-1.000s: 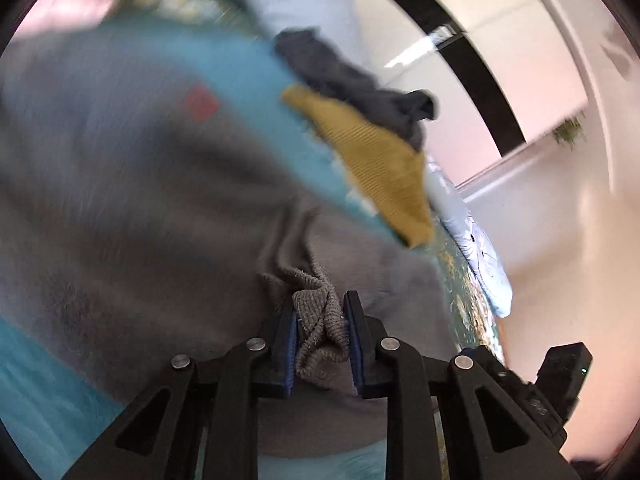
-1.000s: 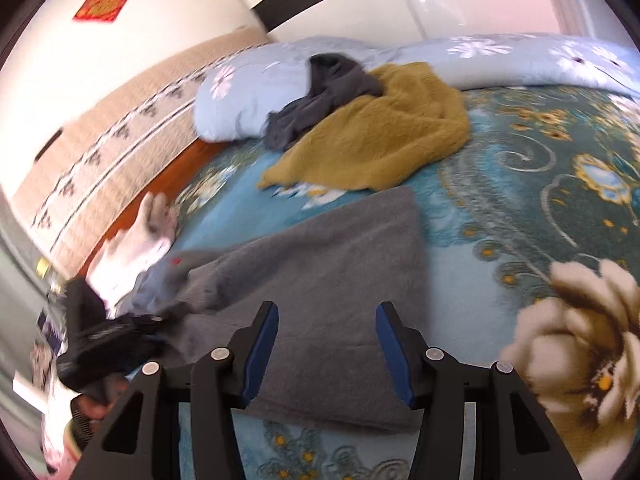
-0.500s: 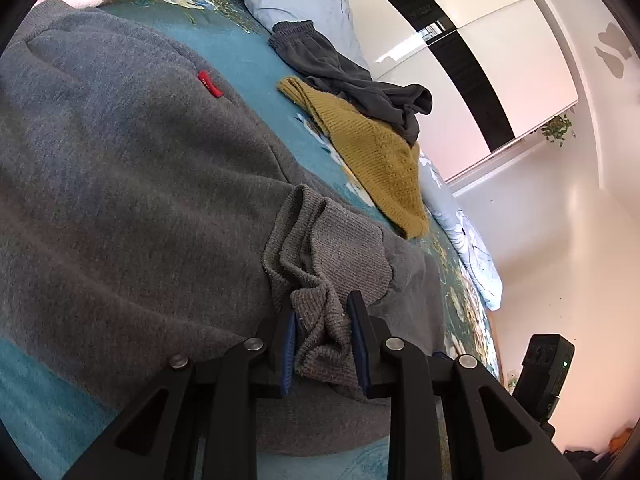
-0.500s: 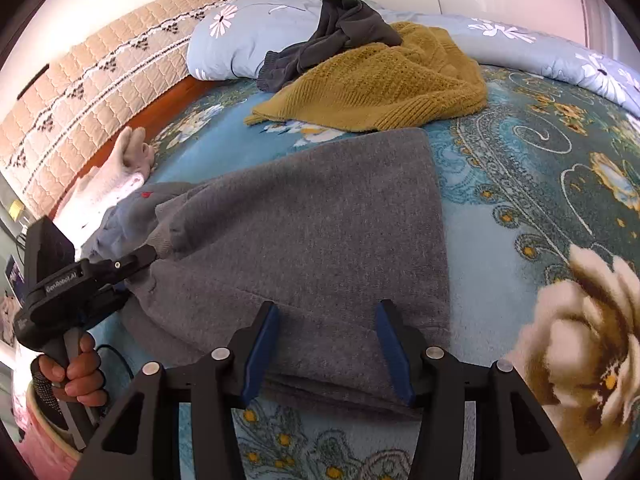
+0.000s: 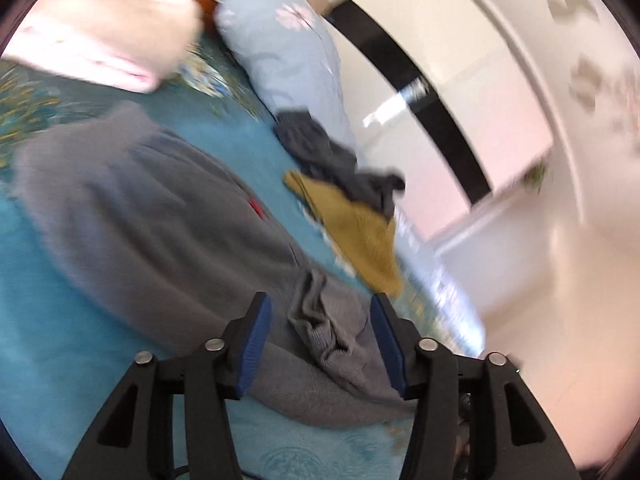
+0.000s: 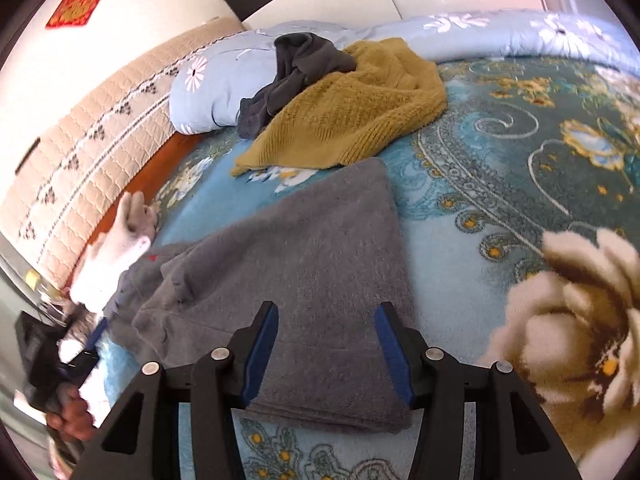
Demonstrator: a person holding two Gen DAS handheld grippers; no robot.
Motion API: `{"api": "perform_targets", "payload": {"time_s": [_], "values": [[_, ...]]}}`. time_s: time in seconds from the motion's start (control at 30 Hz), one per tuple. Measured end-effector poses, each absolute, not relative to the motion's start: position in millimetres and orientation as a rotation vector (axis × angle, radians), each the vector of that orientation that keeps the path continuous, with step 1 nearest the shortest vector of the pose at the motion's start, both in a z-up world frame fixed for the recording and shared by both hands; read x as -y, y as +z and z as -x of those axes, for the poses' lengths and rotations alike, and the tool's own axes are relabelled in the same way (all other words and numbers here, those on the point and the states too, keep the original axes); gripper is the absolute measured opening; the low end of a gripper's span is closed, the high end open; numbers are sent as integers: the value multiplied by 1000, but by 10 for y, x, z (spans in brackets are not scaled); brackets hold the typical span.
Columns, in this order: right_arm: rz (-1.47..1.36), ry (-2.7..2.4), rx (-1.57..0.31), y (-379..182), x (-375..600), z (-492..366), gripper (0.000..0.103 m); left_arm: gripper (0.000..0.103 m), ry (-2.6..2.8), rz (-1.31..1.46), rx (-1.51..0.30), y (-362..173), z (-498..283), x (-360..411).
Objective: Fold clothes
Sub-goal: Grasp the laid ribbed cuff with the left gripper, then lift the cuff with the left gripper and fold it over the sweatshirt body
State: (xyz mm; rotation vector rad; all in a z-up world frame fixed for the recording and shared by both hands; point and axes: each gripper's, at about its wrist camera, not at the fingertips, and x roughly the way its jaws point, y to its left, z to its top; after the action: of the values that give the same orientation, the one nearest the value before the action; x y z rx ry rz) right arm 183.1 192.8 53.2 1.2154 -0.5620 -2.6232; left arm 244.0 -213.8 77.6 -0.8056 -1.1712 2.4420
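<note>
Left claw (image 5: 318, 334) opening, ribbed cuff (image 5: 320, 332) loose between its pads; right claw (image 6: 326, 346) released over grey sweatshirt (image 6: 304, 264) near bed's (image 6: 500, 168) front edge; best smooth folded sleeve flat before next fold.

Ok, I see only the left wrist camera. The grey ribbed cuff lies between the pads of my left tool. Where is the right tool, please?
Observer: The right tool is open over the near edge of the folded grey knitted sweater, with nothing gripped.
Operator: Is the sweater's right side tidy?
Observer: Yes, that edge runs straight and the panel lies flat on the teal floral bedspread.
Operator: Is anything lying to the right of that edge?
Observer: Only bare bedspread, with a large cream flower print on it.
</note>
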Motion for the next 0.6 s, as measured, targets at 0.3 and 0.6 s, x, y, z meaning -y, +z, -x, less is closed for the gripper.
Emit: {"api": "perform_targets", "payload": {"time_s": [0.3, 0.6], "values": [[-1214, -2659, 491, 528, -1878, -1836, 58, 64, 2645, 747, 1514, 629, -2833, 3198], [-1216, -2662, 478, 530, -1868, -1826, 60, 64, 2532, 914, 1636, 226, -2540, 3268]]}}
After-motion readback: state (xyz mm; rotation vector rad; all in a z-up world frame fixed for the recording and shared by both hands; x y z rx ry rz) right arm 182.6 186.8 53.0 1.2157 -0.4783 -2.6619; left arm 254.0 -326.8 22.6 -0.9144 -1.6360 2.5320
